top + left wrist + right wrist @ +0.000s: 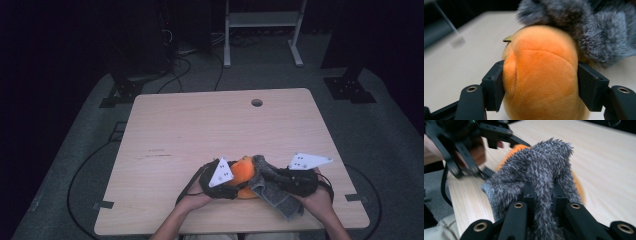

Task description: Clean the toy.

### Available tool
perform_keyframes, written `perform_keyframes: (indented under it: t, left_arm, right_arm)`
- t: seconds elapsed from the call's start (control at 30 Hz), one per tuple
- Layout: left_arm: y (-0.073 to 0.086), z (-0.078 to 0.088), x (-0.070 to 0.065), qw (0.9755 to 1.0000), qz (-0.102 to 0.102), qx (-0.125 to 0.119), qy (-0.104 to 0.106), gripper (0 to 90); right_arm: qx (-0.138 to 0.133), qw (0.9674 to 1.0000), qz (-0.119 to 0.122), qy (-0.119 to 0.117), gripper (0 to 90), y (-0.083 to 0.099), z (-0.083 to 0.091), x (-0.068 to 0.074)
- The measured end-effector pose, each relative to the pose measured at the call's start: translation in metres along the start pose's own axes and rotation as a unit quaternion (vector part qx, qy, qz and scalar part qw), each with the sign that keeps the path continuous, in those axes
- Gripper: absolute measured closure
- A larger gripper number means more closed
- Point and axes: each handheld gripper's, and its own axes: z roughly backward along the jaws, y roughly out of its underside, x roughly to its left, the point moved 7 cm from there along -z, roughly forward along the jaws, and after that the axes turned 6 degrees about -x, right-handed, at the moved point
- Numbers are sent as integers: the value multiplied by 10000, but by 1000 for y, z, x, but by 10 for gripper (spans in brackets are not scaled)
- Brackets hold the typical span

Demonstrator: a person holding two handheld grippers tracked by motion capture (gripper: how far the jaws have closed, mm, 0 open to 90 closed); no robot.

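Pinching a round orange plush toy [541, 75], the left gripper [540, 86] sits at six o'clock; the right gripper [541, 202] clamps a fuzzy grey cloth [541, 167]; no legible writing.

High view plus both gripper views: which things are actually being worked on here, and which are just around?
In use:
- orange plush toy, clamped between the left gripper jaws
- grey fuzzy cloth, pinched by the right gripper and draped over the toy

Just around:
- wooden table with its cable hole
- white stand on the floor behind
- floor cables
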Motion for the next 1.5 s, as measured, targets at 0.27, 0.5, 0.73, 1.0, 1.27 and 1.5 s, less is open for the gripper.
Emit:
perform_keyframes:
  t: [0.27, 0.5, 0.73, 1.0, 1.27, 1.5]
  left_arm:
    - [17, -1, 9, 9955, 833, 333, 289, 96]
    - [25, 4, 8, 9954, 849, 298, 334, 215]
    - [28, 6, 4, 9963, 708, 268, 419, 193]
    - [29, 8, 2, 9966, 592, 337, 469, 194]
    - [31, 9, -1, 9966, 565, 316, 509, 191]
    - [30, 7, -1, 9966, 557, 297, 527, 189]
  right_arm:
    - [100, 9996, 225, -105, 777, 3, -21, 15]
    - [71, 9997, -228, 88, 776, 19, -11, -14]
    - [20, 9984, -566, 61, 776, 24, -1, -25]
    - [-44, 9980, -626, -30, 774, 25, -9, -24]
    - [-229, 9962, -829, -101, 775, 21, -3, -26]
    - [-145, 9949, -988, -161, 775, 25, -13, -31]
